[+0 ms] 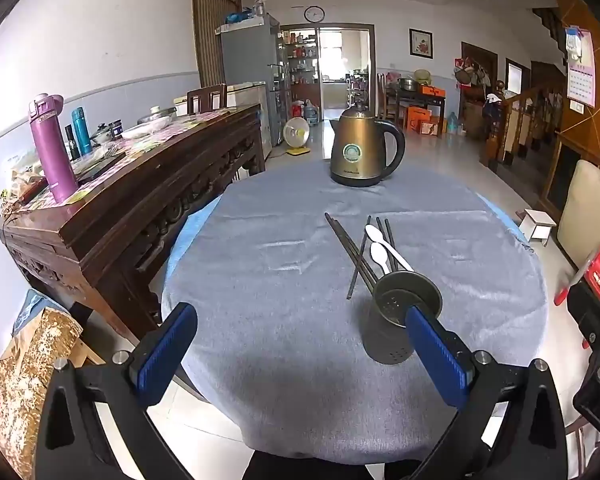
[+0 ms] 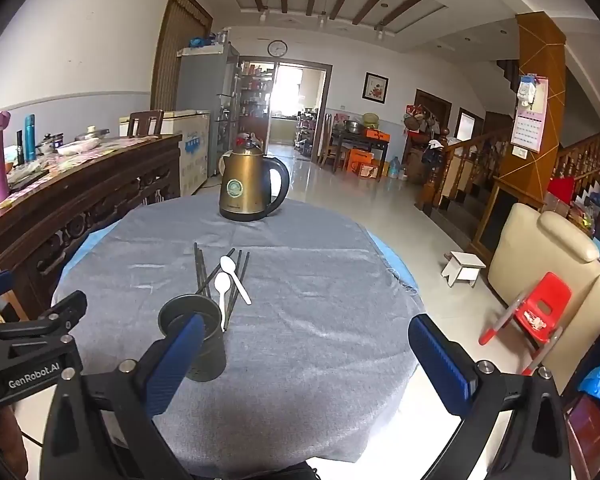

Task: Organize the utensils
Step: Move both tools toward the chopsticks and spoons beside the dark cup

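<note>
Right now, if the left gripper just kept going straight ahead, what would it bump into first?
Probably the gray tablecloth: the open left gripper aims at bare cloth. The utensil cup sits off to its right finger's side, and the kettle lies far beyond. Depth is uncertain.

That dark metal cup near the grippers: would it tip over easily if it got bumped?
Probably fairly easily. The utensil holder stands tall on a narrow base and looks empty, so it is likely light. The soft grey tablecloth beneath may grip it, favouring tipping over sliding.
</note>
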`<state>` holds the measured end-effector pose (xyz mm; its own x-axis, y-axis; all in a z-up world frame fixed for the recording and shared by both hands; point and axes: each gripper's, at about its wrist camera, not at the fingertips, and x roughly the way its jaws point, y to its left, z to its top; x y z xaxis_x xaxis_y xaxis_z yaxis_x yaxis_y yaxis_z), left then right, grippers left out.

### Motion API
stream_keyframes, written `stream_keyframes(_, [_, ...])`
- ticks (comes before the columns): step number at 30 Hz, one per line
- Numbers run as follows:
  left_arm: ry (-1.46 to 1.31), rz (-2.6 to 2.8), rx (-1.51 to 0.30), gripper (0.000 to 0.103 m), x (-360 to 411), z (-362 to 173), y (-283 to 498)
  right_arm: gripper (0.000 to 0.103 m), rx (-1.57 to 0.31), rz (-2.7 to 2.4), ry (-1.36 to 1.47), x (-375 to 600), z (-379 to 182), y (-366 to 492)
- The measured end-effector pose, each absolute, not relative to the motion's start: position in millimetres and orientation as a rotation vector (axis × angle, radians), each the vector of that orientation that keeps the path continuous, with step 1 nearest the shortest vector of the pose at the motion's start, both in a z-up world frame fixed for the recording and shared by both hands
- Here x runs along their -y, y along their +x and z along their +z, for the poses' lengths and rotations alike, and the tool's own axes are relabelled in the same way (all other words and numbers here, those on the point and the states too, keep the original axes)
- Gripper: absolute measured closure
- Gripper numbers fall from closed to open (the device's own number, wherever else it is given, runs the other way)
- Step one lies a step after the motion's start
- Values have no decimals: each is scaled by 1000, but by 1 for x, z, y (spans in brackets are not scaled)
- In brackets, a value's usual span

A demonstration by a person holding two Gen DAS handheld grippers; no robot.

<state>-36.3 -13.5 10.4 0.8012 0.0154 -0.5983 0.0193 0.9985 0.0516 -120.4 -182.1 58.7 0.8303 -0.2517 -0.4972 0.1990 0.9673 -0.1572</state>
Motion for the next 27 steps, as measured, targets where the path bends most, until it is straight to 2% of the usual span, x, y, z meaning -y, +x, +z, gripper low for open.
stream_keyframes(13, [59, -19, -658, 0, 9, 10, -26, 0, -564, -200, -61, 180, 53, -120])
stream_keyframes(23, [30, -22, -663, 0, -8, 14, -9, 0, -622, -33, 45, 202, 42, -86])
stream_keyframes(25, [23, -18, -666, 0, -10, 13, -7, 0, -725, -29, 55, 208, 40, -79])
stream_keyframes(27, [16, -16, -680, 0, -15, 11, -1, 0, -725, -21, 76, 208, 38, -74])
